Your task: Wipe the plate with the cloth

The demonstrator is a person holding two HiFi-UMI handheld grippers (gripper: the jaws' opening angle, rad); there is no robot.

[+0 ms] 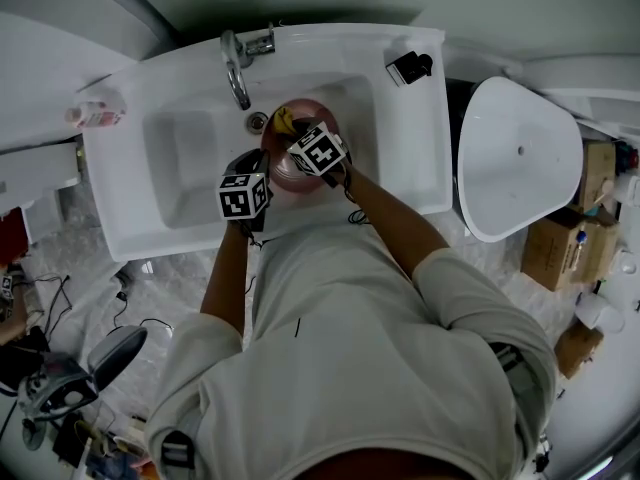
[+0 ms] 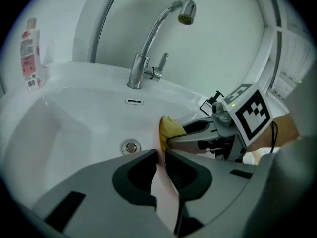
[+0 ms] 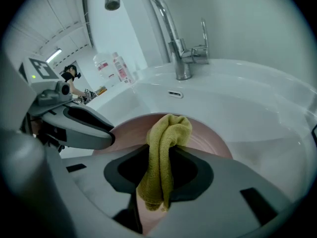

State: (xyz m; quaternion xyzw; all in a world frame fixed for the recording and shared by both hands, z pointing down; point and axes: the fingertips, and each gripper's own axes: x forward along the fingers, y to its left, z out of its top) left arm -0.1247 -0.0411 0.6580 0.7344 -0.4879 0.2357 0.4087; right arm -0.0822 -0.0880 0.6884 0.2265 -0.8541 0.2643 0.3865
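My left tool point(image 2: 159, 156) pinches the pink plate point(image 3: 210, 139) edge-on, right tool point(image 3: 159, 165) the yellow cloth point(image 3: 168, 133). Hard scrubbing might slip the plate loose.

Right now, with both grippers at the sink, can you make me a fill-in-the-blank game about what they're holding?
1. The right gripper is shut on a yellow ____.
2. The left gripper is shut on the rim of the plate, whose colour is ____.
3. Both grippers are held over the white ____, near the faucet.

Missing words: cloth; pink; sink.
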